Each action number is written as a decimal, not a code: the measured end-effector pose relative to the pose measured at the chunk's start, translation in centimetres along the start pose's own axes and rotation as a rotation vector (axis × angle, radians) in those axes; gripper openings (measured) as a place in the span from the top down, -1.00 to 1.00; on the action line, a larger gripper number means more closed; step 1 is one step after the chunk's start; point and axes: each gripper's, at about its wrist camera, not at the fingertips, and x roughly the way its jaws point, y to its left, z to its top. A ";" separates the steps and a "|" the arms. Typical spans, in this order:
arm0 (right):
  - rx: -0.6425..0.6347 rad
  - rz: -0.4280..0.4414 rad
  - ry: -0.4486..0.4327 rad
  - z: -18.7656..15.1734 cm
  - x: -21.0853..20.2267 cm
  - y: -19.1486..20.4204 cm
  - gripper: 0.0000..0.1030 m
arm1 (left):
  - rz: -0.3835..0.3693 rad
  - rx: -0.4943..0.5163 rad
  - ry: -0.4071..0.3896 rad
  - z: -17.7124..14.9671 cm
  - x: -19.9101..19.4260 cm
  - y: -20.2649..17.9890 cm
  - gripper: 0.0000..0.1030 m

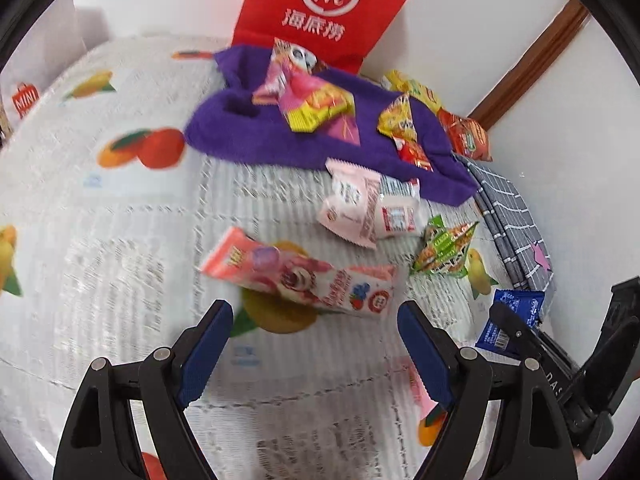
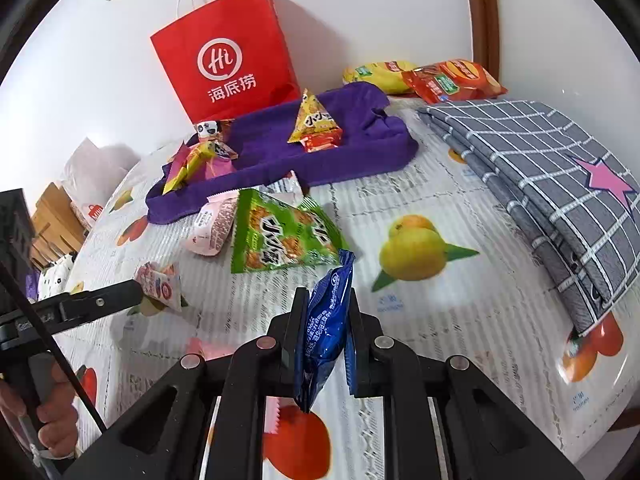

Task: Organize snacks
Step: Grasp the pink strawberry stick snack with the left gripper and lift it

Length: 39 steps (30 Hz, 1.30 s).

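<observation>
My right gripper (image 2: 326, 300) is shut on a blue snack packet (image 2: 326, 332) and holds it above the fruit-print tablecloth; the packet also shows in the left wrist view (image 1: 510, 320). My left gripper (image 1: 316, 320) is open and empty, just short of a pink strawberry snack packet (image 1: 300, 276), which also shows in the right wrist view (image 2: 158, 284). A purple towel (image 1: 248, 132) (image 2: 360, 152) at the back holds several snacks. A green snack bag (image 2: 280, 236) (image 1: 444, 248) and a pale pink packet (image 1: 352, 204) (image 2: 212, 224) lie in front of the towel.
A red paper bag (image 2: 228, 52) (image 1: 332, 4) stands against the wall behind the towel. Yellow and red chip bags (image 2: 440, 76) lie at the back right. A folded grey checked cloth (image 2: 560, 184) lies on the right. Another pink packet (image 1: 420, 388) lies by the left gripper.
</observation>
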 end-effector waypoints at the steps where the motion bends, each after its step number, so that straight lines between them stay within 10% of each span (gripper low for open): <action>1: 0.004 0.005 0.001 -0.2 -0.1 -0.2 0.69 | -0.014 -0.011 0.004 0.0 0.3 0.0 -0.61; 29: 0.007 0.081 0.020 -0.6 0.1 -2.8 0.69 | 0.051 -0.184 0.005 5.9 4.4 1.1 -0.60; 35: 0.002 0.071 0.023 -0.7 0.0 -3.0 0.69 | 0.135 -0.069 0.000 5.7 5.7 -1.5 -0.02; 39: 0.001 0.066 0.024 -0.7 0.0 -3.1 0.69 | 0.178 0.024 0.004 4.3 5.3 -2.3 -0.03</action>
